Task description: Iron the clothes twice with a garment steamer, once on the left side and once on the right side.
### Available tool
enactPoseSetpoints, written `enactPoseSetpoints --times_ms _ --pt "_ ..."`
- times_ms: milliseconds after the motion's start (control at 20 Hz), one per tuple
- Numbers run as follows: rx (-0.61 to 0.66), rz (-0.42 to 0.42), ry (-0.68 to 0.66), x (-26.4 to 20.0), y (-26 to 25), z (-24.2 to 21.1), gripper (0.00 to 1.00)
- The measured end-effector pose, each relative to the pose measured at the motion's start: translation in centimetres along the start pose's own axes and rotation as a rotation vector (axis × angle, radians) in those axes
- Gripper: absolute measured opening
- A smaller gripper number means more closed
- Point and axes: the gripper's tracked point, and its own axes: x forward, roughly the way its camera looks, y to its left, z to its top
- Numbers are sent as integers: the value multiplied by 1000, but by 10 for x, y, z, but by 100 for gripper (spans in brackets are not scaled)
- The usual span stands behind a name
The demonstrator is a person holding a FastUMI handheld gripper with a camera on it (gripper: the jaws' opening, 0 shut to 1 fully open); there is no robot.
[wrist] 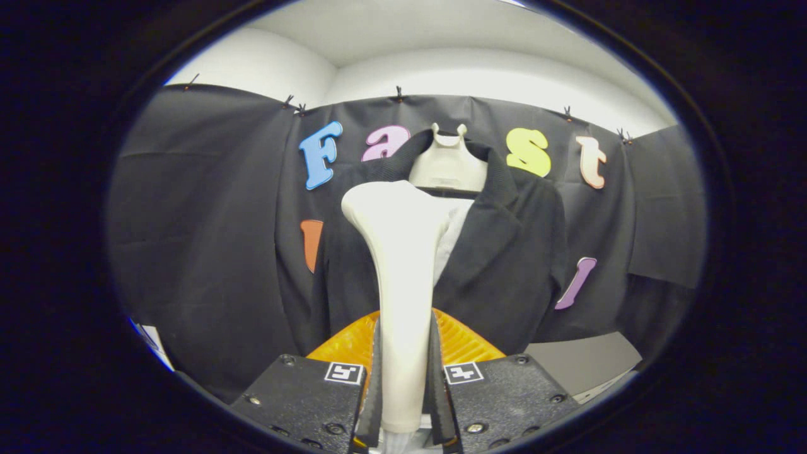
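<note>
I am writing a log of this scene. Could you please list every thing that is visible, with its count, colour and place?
steamer: one, cream white, upright between the gripper fingers, its head in front of the jacket's left side
jacket: one, black, hanging on the hanger against the cloth wall, beyond the steamer
hanger: one, off-white, inside the jacket's collar
cloth wall: one, black, behind the jacket
clips: several, dark, along the top edge of the cloth wall
gripper: one, both fingers pressing on the steamer handle
</note>
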Motion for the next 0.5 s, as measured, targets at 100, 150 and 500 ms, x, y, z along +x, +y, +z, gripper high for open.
enactPoseSetpoints --times_ms 100,150,500 --pt "-10 -5 -1 13 11 7 33" --pt "-21 -4 6 20 18 7 33" --pt "-40 -24 61 49 36 -16 33"
